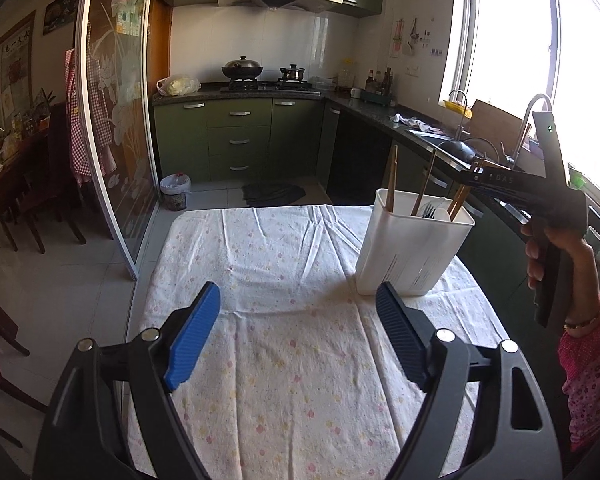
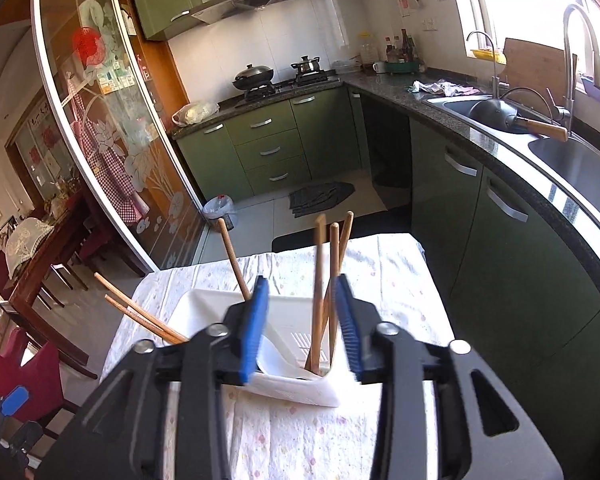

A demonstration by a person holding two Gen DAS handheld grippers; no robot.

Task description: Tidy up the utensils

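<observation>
A white utensil holder (image 1: 414,246) stands on the cloth-covered table (image 1: 284,320) at the right. Several wooden chopsticks (image 1: 392,180), a dark fork (image 1: 429,212) and a white spoon stand in it. My left gripper (image 1: 298,332) is open and empty, low over the table, left of and nearer than the holder. My right gripper (image 2: 302,320) is open just above the holder (image 2: 284,376), with upright chopsticks (image 2: 324,292) between its blue pads (image 2: 254,328) and a white spoon (image 2: 274,362) below. In the left wrist view the right gripper's body (image 1: 540,200) hovers over the holder.
Green kitchen cabinets (image 1: 240,140) and a stove with pots (image 1: 242,70) lie beyond the table. A counter with a sink (image 2: 580,160) runs along the right. A glass sliding door (image 1: 116,120) and dining chairs are on the left. A bin (image 1: 175,190) stands on the floor.
</observation>
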